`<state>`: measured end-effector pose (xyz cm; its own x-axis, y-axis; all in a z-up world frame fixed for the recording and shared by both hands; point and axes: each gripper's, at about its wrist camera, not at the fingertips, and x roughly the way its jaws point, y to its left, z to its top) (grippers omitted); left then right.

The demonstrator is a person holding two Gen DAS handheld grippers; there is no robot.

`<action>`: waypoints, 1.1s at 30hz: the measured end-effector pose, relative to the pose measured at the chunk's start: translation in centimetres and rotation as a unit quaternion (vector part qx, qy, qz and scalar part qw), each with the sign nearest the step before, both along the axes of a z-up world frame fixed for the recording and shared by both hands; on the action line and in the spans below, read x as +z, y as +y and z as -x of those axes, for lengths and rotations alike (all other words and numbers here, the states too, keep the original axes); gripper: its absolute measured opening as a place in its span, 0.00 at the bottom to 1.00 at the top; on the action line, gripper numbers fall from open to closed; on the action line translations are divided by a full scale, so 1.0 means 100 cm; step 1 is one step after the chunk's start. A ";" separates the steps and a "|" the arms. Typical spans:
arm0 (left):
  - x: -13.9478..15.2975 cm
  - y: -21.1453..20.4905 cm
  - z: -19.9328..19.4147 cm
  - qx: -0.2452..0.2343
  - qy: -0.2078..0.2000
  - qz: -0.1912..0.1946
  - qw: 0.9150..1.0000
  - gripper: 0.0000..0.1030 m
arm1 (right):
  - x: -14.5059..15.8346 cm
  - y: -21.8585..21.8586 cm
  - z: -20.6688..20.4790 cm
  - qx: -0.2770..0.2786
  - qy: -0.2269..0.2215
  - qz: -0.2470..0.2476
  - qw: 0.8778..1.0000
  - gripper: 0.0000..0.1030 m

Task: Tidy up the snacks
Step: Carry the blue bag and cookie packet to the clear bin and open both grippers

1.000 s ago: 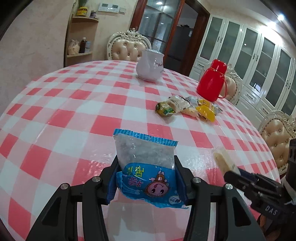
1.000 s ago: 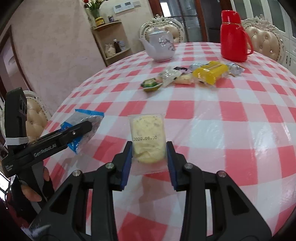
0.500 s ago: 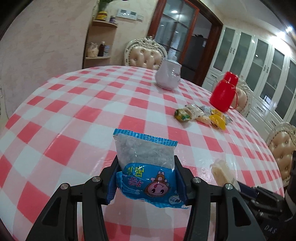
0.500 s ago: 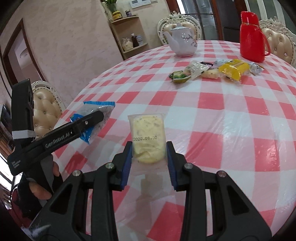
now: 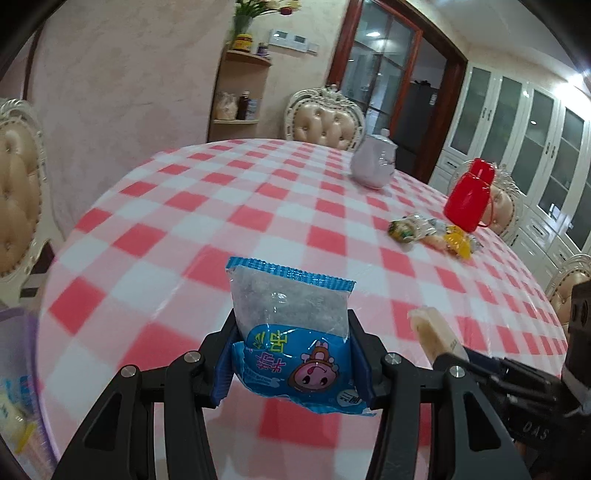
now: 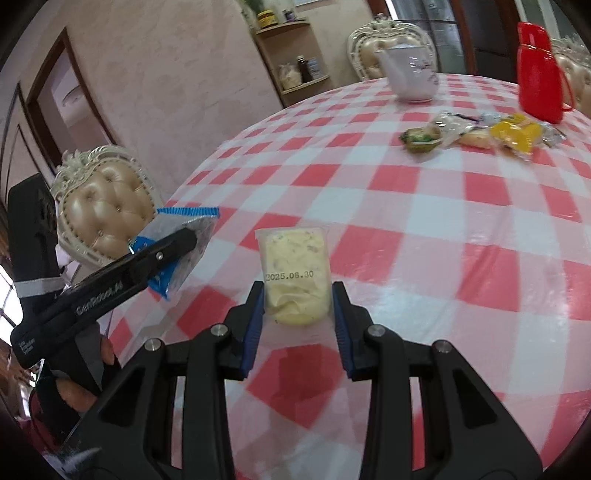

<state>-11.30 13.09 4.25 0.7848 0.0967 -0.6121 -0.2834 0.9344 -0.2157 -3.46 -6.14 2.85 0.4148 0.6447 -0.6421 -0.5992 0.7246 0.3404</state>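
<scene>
Left wrist only: purple basket (image 5: pixel 35 373) w/ snacks (blurred), bottom-left.

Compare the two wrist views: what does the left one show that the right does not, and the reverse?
Only the left view: a purple basket at the lower left, flowers on the shelf.
Only the right view: the date on the yellow pack, a hand on the left gripper.
Both: blue pack, snack pile, teapot, red flask.
</scene>
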 end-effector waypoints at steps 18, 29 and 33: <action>0.005 0.083 0.089 0.094 -0.001 0.004 0.996 0.51 | -0.009 0.104 0.063 0.134 -0.002 0.022 0.991 0.38; 0.003 0.148 0.140 0.189 0.003 0.004 0.982 0.51 | -0.008 0.168 0.112 0.225 -0.006 0.020 0.974 0.38; 0.006 0.174 0.173 0.242 0.004 -0.007 0.970 0.51 | -0.007 0.192 0.137 0.263 -0.014 0.024 0.964 0.38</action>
<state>-28.55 30.47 4.89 0.6406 0.4616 -0.6137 -0.6915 0.6942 -0.1996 -17.15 13.04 2.13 0.0563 0.7401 -0.6701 -0.8970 0.3323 0.2916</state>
